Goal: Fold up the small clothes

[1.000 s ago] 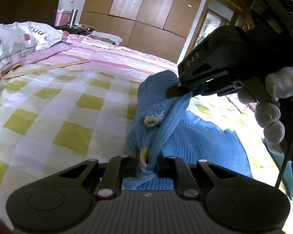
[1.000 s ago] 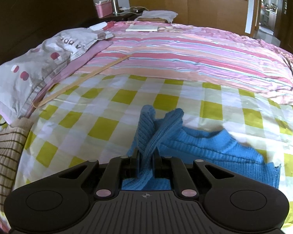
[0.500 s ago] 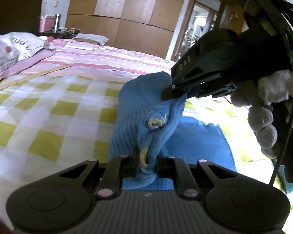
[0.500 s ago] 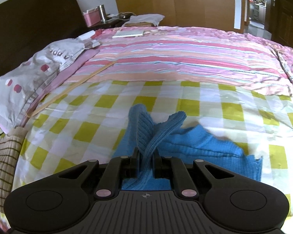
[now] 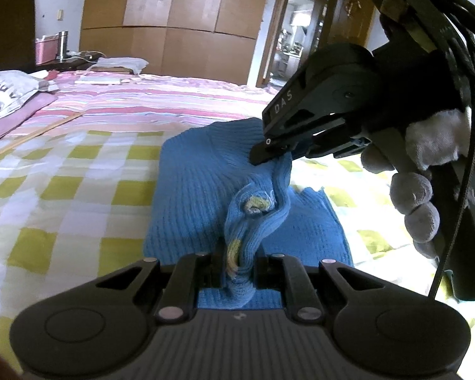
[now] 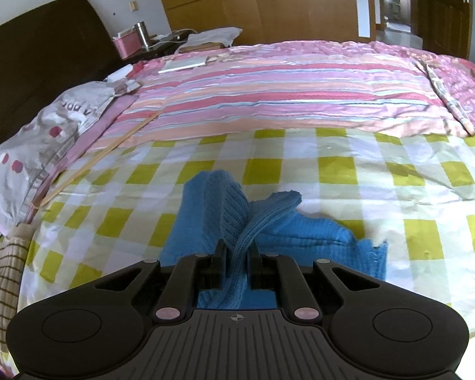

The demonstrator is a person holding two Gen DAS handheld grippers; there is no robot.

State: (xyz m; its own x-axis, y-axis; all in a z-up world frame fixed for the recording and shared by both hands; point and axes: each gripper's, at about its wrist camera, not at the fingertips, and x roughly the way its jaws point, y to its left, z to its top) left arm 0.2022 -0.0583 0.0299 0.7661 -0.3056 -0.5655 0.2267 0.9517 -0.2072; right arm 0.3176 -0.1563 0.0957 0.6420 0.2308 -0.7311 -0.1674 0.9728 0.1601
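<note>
A small blue knitted sweater (image 5: 193,190) lies partly folded on the yellow-checked sheet (image 5: 63,190); it also shows in the right wrist view (image 6: 300,231). My left gripper (image 5: 237,269) is shut on a bunched edge of it with a yellow patch. My right gripper (image 6: 237,262) is shut on another bunched edge. In the left wrist view the right gripper (image 5: 269,155) comes in from the upper right, pinching the same lifted fold just above and beyond my left gripper.
A pink striped quilt (image 6: 285,95) covers the far half of the bed. A grey pillow (image 6: 47,126) lies at the left and a brown-striped garment (image 6: 0,278) at the near left. A nightstand with a pink box (image 6: 128,44) stands behind.
Both grippers have carried the lifted sweater edge over the garment, which now lies more squarely folded. Both stay shut on the cloth.
</note>
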